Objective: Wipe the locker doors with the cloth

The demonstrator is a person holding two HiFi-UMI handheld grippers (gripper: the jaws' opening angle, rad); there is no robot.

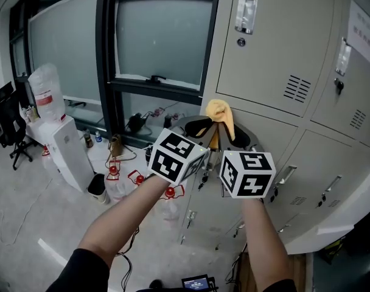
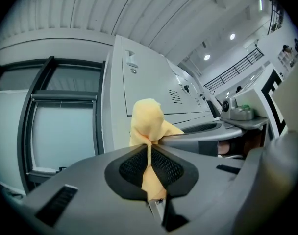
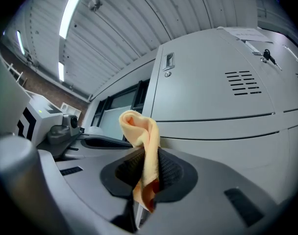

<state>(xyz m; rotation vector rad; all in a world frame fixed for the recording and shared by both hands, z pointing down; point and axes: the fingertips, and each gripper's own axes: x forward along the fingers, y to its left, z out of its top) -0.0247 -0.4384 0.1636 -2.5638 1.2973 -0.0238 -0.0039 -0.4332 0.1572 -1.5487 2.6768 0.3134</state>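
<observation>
A yellow cloth (image 1: 221, 115) is bunched between both grippers, a little in front of the grey locker doors (image 1: 271, 46). My left gripper (image 1: 199, 127) is shut on one part of it, and the cloth (image 2: 147, 123) sticks up out of its jaws. My right gripper (image 1: 236, 137) is shut on another part, and the cloth (image 3: 141, 130) folds over above its pads. The grippers sit side by side, almost touching, at the level of the seam below the upper door. From each gripper view the lockers (image 2: 145, 86) (image 3: 213, 88) rise just beyond the cloth.
A dark-framed window (image 1: 160, 38) stands left of the lockers. On the floor lie a water dispenser (image 1: 68, 148) with its bottle, red-capped bottles (image 1: 114, 178) and cables. An office chair (image 1: 11, 126) is at far left. Lower locker handles (image 1: 286, 175) jut out.
</observation>
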